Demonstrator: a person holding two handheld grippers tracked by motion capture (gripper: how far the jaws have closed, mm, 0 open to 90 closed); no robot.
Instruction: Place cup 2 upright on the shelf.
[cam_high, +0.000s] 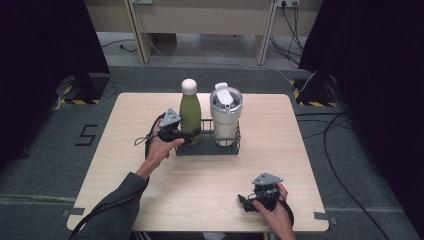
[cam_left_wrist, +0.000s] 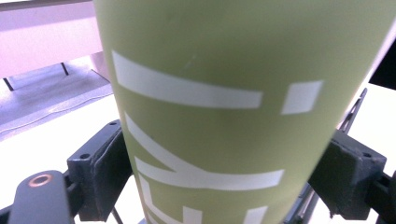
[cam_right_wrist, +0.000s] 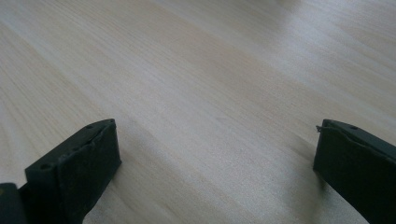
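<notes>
The green bottle stands upright in the left bay of a black wire caddy a little toward twelve o'clock of the counter's middle, with a white lidded tumbler in the bay at its three o'clock. The left gripper comes in level from the bottle's nine o'clock, low on its body. In the left gripper view the jaws flank the green wall: the left pad seems to touch it, while a sliver of gap shows at the right pad, so the hold looks loose rather than clamped. Judging by that, the step in hand is either letting go of the bottle just seated in the caddy or settling a grip to lift it; I cannot tell which. The next move calls for a clean level retreat toward nine o'clock without tipping the bottle, or a firm squeeze and a straight lift clear of the wire rim. The right gripper rests near the counter's five o'clock corner, jaws wide over bare wood, holding nothing.
</notes>
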